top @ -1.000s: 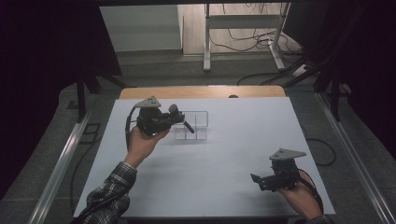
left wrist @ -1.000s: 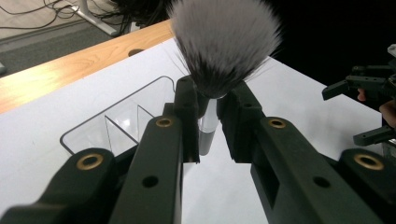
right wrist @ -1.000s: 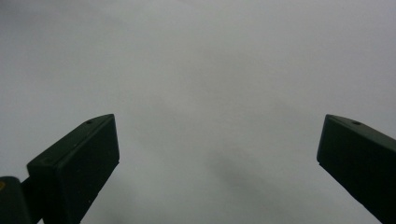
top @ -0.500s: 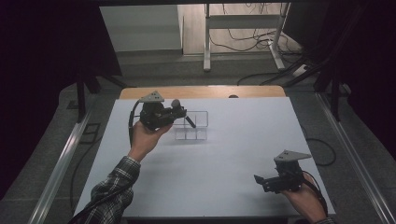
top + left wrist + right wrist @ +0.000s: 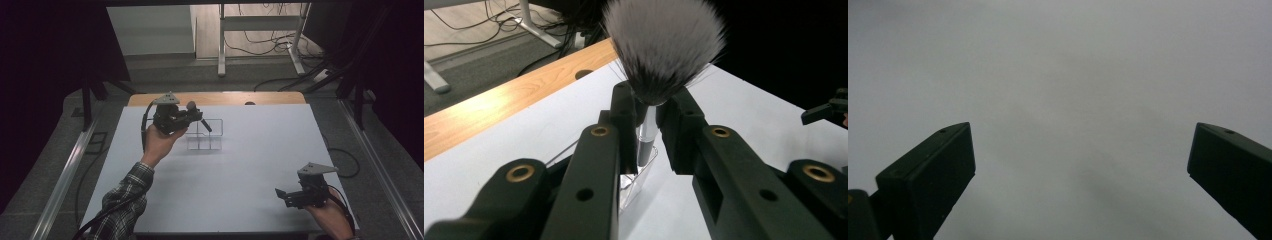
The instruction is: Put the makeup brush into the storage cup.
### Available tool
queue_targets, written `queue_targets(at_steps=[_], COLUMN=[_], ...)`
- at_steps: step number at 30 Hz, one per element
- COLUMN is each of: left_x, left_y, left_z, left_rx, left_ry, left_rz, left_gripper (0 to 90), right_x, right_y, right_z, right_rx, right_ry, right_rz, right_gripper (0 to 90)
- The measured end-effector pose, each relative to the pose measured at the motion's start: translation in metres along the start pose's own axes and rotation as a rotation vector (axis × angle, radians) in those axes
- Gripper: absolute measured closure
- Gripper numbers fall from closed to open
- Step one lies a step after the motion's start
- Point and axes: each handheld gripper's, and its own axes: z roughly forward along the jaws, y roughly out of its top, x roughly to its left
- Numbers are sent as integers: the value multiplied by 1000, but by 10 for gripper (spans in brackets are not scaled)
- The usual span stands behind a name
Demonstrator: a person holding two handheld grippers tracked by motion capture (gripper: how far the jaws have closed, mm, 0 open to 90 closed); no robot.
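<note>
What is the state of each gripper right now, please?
Left gripper: closed on the makeup brush, above the clear organizer.
Right gripper: open, holding nothing, over the white table.

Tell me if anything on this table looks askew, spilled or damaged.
Nothing stands out. The left tongs grip a makeup brush by its handle, bristles intact and fluffed, above the clear organizer, which sits square on the white table. The right tongs hover open near the table's front edge. No spill or breakage shows.
</note>
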Motion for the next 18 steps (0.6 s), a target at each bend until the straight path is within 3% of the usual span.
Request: queue_targets(at_steps=[18], left_x=[2], left_y=[11], left_z=[17], left_rx=[11], left_ry=[12], left_rz=[22], left_gripper=[769], right_x=[-2], right_y=[-5], right_z=[-6], right_rx=[-8], right_ry=[-9], right_rz=[12], right_gripper=[0])
